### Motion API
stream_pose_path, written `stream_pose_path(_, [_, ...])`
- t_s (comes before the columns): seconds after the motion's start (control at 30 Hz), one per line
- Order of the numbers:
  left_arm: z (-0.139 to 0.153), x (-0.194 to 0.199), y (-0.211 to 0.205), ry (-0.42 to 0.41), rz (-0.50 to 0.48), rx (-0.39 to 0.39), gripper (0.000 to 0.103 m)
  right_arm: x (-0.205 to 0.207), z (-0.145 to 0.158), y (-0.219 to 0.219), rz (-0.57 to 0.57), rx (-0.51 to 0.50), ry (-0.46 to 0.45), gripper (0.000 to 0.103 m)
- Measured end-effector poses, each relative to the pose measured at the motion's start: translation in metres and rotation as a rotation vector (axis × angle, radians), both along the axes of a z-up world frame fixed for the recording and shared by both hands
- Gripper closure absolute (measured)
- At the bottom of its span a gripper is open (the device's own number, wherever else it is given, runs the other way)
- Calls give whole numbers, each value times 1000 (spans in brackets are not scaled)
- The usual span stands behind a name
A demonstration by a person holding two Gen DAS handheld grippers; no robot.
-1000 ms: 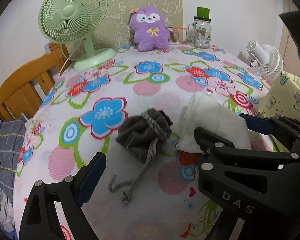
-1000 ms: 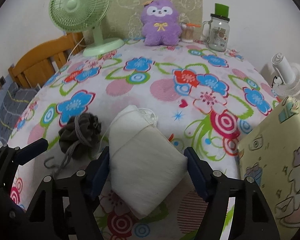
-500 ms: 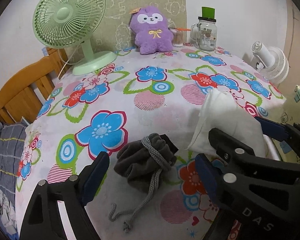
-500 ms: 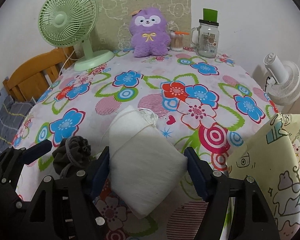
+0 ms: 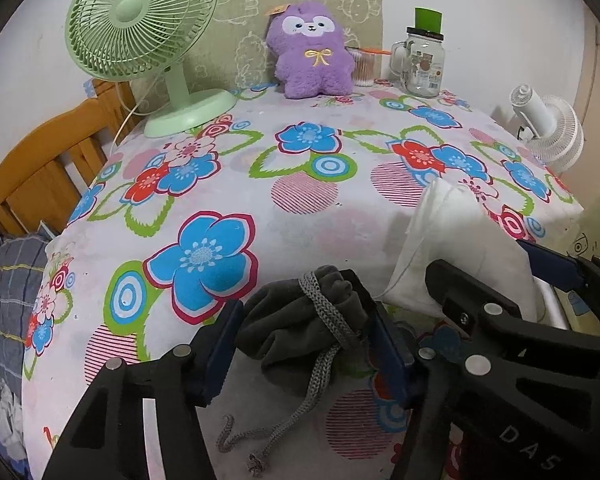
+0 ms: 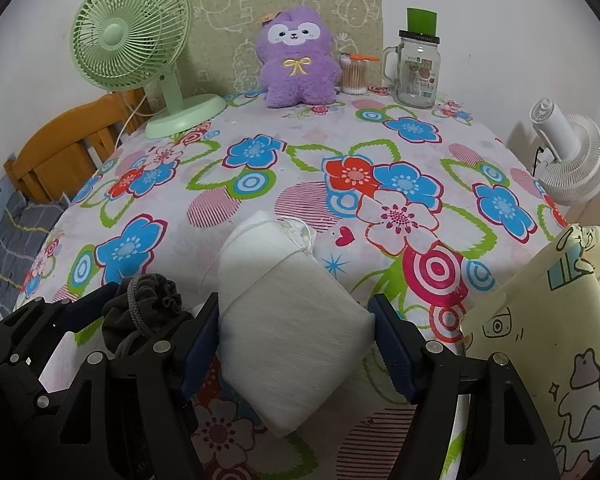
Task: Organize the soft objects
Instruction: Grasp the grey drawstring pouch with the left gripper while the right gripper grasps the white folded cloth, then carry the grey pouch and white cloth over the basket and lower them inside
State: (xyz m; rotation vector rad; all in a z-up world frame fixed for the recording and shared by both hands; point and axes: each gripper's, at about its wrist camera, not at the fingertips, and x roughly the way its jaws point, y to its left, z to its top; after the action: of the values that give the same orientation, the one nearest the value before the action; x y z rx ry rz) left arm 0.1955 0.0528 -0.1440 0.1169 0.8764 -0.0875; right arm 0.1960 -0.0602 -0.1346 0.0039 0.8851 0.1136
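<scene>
The left gripper (image 5: 306, 346) is closing its blue-padded jaws around a dark grey drawstring pouch (image 5: 300, 328); the right pad touches the bunched neck, while on the left I cannot tell whether the pad presses the cloth. The pouch is soft, velvety and crumpled, tied with a thick braided grey cord (image 5: 284, 412) that trails loose toward the near edge of the desk (image 5: 308, 232). White letters "DAS" stand on the black body of the other gripper beside it.

The right gripper (image 6: 294, 334) clamps a white fabric pouch (image 6: 288, 320) between both pads. That pouch is flat, pillow-like, finely ribbed, with a thin white string knotted at its far end, and it sits just right of the grey one, near the front of the desk.

A glossy cloth with bold blue and red flowers covers the desk. At the back stand a pale green plastic fan (image 6: 140, 56), a fluffy purple plush toy (image 6: 296, 60) with a yellow bow, a cotton-swab tub (image 6: 355, 74) and a labelled glass mug jar (image 6: 416, 68); its print is too small to read.
</scene>
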Motion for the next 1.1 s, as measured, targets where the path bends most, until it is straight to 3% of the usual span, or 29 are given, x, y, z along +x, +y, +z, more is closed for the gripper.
stream_pose_path(1.1, [37,-70,-4,-97,26,-48,41,-60,38,-4,37,20,-79,28])
